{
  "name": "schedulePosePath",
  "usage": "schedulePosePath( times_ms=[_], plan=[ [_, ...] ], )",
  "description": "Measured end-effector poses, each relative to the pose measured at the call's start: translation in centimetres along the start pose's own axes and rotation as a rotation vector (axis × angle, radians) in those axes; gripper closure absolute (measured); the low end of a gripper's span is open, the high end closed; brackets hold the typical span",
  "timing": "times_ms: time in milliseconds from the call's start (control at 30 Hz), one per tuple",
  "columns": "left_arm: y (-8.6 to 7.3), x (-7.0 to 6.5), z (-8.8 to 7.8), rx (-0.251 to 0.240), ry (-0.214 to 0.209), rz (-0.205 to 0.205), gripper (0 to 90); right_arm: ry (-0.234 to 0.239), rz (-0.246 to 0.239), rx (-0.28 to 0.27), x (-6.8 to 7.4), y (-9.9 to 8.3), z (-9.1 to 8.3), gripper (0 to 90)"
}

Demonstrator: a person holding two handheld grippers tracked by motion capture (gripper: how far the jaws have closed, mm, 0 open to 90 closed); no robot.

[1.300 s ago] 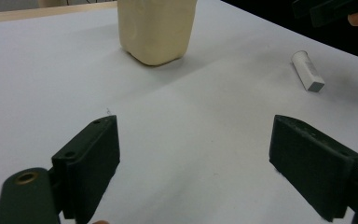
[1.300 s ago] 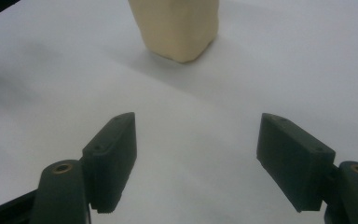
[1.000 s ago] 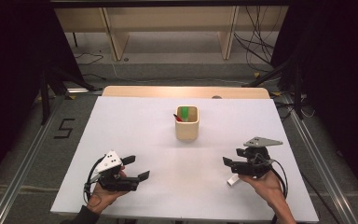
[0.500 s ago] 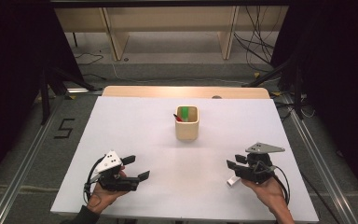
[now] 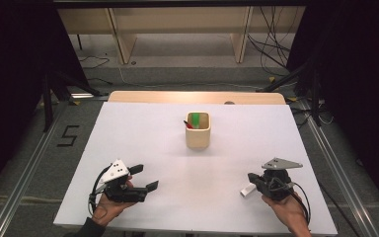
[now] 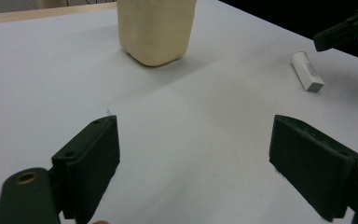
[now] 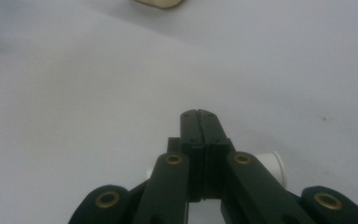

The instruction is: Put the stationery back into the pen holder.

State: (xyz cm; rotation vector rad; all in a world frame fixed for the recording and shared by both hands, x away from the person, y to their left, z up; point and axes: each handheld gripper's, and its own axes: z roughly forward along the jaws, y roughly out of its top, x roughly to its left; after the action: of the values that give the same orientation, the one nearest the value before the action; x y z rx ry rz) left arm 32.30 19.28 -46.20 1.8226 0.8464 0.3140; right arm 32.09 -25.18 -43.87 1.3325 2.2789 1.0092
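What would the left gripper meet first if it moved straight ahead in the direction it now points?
Probably the cream cup. In the left gripper view it stands ahead of the open left gripper, slightly to one side, with bare white table between. The small white tube lies off that line. Depth is uncertain.

Table (image 5: 177,148) matt white; cup (image 5: 198,132) smooth pale wood; jaws matt blk plastic.

Even overhead light on my table (image 5: 143,143); dark surroundings. My right gripper view is soft, possibly defocused.
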Motion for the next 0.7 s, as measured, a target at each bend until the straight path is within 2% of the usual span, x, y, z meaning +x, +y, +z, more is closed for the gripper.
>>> schedulePosePath(
  times_ms=[467, 700],
  plan=[
    [0.0, 0.0, 0.0, 0.002, 0.001, 0.002, 15.7, -0.057, 0.037, 0.047, -0.9, -2.1, -0.3, 90.0],
    [0.0, -0.1, 0.0, 0.003, 0.001, 0.002, 15.7, -0.078, 0.068, 0.092, -1.4, -3.1, -0.1, 90.0]
  ],
)
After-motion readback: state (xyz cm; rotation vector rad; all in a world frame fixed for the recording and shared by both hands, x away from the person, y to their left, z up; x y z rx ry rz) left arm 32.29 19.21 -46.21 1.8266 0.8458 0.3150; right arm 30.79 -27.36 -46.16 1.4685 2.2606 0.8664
